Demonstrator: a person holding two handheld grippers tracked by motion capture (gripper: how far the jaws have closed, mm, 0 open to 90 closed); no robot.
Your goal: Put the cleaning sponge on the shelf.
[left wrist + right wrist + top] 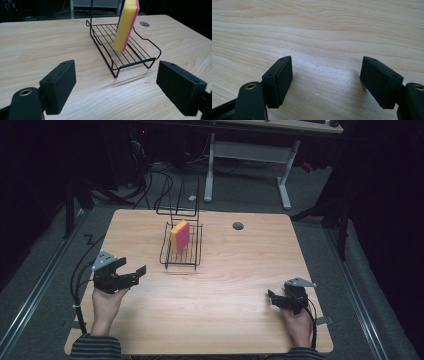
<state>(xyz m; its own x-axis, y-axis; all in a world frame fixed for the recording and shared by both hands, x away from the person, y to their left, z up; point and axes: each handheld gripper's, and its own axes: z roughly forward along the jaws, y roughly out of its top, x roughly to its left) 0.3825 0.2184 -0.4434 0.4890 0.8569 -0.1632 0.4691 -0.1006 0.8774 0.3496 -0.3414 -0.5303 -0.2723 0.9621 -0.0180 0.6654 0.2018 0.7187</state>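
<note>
A yellow and pink sponge (pixel 180 235) (pixel 126 25) stands on edge inside a black wire rack (pixel 181 251) (pixel 130 53) near the middle back of the wooden table (pixel 225 285). My left gripper (pixel 131 269) (pixel 116 87) is held above the table's left side, open, jaws pointing toward the rack with nothing between them. Low over the table near the front right, my right gripper (pixel 272 297) (pixel 327 82) is open too, with bare wood between its jaws.
A dark round hole (pixel 238 226) (pixel 144 24) lies in the tabletop to the right of the rack. Cables trail off the table's left edge. A white desk frame (pixel 250 165) stands on the floor beyond the table.
</note>
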